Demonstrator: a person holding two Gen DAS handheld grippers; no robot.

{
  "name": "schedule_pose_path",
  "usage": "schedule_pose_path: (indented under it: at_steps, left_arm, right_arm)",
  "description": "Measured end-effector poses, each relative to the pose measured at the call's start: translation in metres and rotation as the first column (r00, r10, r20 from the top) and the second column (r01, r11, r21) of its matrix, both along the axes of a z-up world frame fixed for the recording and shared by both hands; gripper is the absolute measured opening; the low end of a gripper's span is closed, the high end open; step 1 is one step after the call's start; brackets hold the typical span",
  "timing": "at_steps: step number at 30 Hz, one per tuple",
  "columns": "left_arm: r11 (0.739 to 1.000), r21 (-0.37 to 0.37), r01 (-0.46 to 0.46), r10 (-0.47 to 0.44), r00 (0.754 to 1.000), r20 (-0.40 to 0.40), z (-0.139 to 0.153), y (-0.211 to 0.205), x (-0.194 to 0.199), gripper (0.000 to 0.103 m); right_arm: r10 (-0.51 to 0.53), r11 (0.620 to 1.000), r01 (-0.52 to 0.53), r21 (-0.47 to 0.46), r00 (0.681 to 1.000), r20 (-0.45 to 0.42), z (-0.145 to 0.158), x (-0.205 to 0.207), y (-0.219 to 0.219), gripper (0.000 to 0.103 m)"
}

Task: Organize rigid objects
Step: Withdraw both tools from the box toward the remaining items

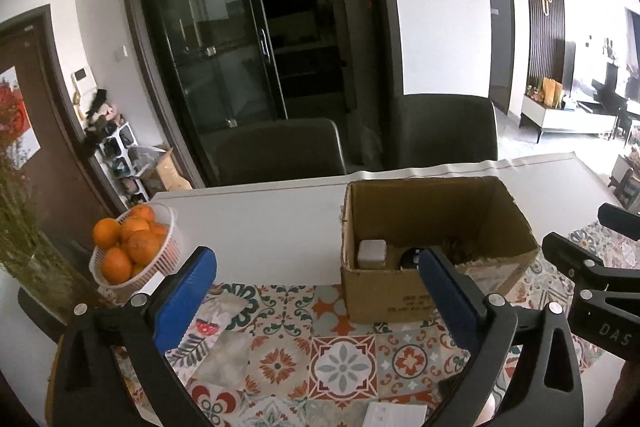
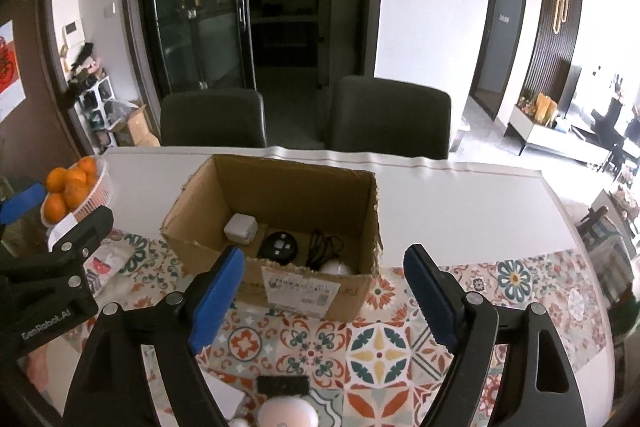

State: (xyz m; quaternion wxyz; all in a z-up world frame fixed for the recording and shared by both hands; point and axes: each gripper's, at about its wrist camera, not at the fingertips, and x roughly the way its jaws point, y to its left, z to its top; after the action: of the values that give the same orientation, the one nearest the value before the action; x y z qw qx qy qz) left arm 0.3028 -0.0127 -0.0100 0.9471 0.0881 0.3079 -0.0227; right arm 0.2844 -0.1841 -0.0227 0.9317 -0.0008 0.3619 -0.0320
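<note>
Both tongs stand spread with nothing between the pads: the left tongs [image 1: 316, 291] and the right tongs [image 2: 324, 291]. The cardboard box [image 2: 280, 195] sits on the tabletop [image 2: 460, 203] at twelve o'clock from the right tongs, holding a white cube [image 2: 240, 227], a black round device [image 2: 279, 246] and a black cable [image 2: 324, 245]. Its front carries a printed label [image 2: 300, 287], too small to read. "GenRobot.AI" marks the left tongs' body at nine o'clock in the right wrist view.

Two dark upholstered chairs [image 2: 214, 117] [image 2: 390, 115] stand at the far edge of a white table [image 2: 460, 203], which carries a colourful tile-patterned cloth [image 2: 376, 347] on its near part. Behind them, dark-framed glass sliding doors [image 1: 208, 39] sit in a white wall [image 1: 436, 7]. Far left is a brown wooden door [image 1: 36, 107]; far right, a dark slatted wall panel [image 2: 560, 27] and a brightly daylit living area.
</note>
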Motion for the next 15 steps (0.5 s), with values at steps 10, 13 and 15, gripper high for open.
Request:
schedule_pose_path:
  at_steps: [10,13,15]
  left_arm:
    - [1.0,-0.026,-0.014,0.013,1.0,-0.01,0.002,0.013,-0.048,0.103]
    - [0.999,-0.034,-0.017,0.016,0.999,-0.029,-0.003,0.014,-0.058,0.103]
    - [0.999,-0.036,-0.021,0.02,0.999,-0.037,-0.006,0.015,-0.064,0.103]
  right_arm:
    - [0.011,1.0,-0.011,0.02,0.999,0.034,0.002,-0.048,0.011,0.085]
    - [0.015,0.999,-0.017,0.035,0.999,0.035,-0.002,-0.059,0.013,0.085]
    - [0.018,0.999,-0.019,0.042,0.999,0.033,-0.006,-0.065,0.014,0.085]
